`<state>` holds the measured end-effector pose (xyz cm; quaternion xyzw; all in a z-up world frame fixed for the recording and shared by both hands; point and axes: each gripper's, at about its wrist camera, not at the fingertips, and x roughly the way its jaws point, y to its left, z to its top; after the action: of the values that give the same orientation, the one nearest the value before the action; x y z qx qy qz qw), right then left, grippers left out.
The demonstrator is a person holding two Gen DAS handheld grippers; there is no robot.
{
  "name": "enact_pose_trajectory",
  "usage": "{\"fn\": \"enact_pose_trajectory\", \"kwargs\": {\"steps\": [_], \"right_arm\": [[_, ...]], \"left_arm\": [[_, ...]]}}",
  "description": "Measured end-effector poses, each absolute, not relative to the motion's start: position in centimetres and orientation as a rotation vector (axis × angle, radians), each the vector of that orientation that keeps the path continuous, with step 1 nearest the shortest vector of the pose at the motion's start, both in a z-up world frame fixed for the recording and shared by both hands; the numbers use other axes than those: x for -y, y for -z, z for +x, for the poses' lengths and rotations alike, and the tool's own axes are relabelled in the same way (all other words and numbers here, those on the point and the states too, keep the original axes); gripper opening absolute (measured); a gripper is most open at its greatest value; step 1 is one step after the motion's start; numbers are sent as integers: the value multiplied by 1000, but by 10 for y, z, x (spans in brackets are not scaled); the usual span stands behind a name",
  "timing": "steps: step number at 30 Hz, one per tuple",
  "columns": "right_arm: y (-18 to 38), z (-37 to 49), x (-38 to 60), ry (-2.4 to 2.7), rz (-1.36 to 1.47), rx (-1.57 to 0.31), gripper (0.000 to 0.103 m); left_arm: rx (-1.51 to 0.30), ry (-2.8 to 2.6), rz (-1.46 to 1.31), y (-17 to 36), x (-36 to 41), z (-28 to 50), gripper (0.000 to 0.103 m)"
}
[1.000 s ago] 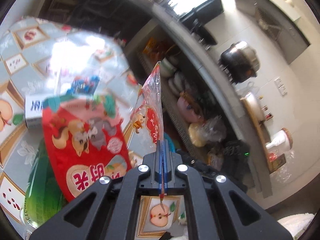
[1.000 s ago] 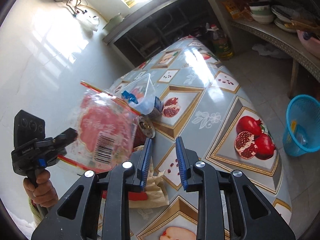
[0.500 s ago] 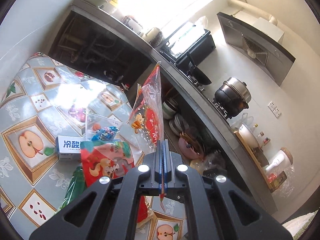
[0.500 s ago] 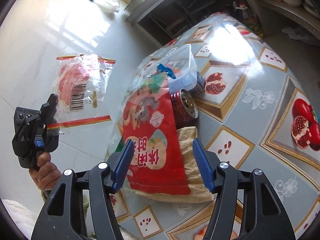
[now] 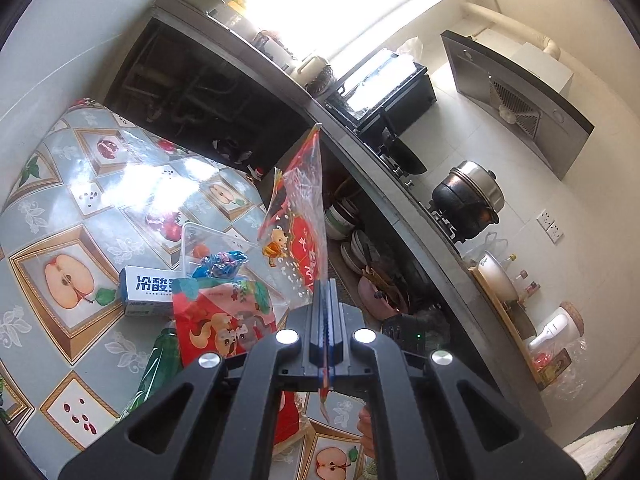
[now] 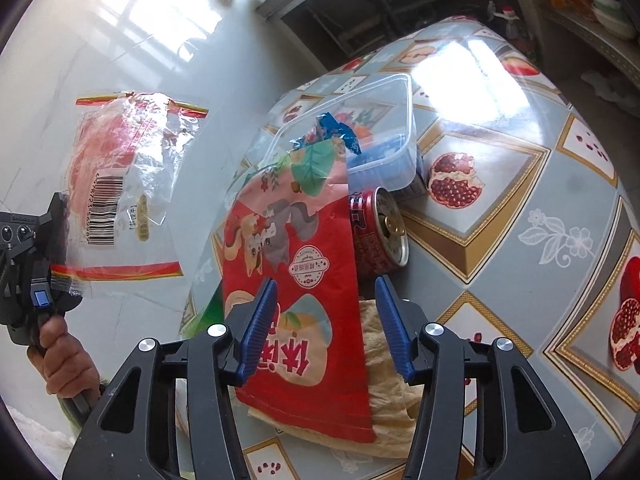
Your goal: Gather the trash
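Beside the table edge [image 6: 208,240], left tongs [image 5: 325,292] pinch clear bag [image 5: 298,216].

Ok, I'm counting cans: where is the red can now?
In the right wrist view the red can lies on its side mid-table, between the red snack bag and clear plastic container.

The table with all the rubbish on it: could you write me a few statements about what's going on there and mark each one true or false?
1. The left gripper is clamped on a clear plastic bag. True.
2. The right gripper holds the red can. False: it holds nothing; its closing jaws straddle the red snack bag.
3. The red can stands upright. False: it lies on its side.
4. A clear plastic container sits behind the snack bag. True.
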<state>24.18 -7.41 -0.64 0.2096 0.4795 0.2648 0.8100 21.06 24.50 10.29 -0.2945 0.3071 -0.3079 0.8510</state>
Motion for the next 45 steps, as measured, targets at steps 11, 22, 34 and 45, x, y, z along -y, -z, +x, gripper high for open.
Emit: {"fn": "enact_pose_trajectory", "kwargs": {"steps": [11, 22, 34, 45], "right_arm": [[5, 256, 67, -579, 404, -1054, 23], [14, 261, 61, -591, 416, -1097, 26], [18, 270, 47, -637, 419, -1129, 18], [-4, 261, 44, -728, 440, -1074, 2]], "left_arm": [[-650, 650, -626, -104, -244, 209, 0], [-642, 645, -639, -104, -244, 207, 0], [-647, 650, -645, -102, -244, 208, 0], [-627, 637, -659, -105, -246, 208, 0]]}}
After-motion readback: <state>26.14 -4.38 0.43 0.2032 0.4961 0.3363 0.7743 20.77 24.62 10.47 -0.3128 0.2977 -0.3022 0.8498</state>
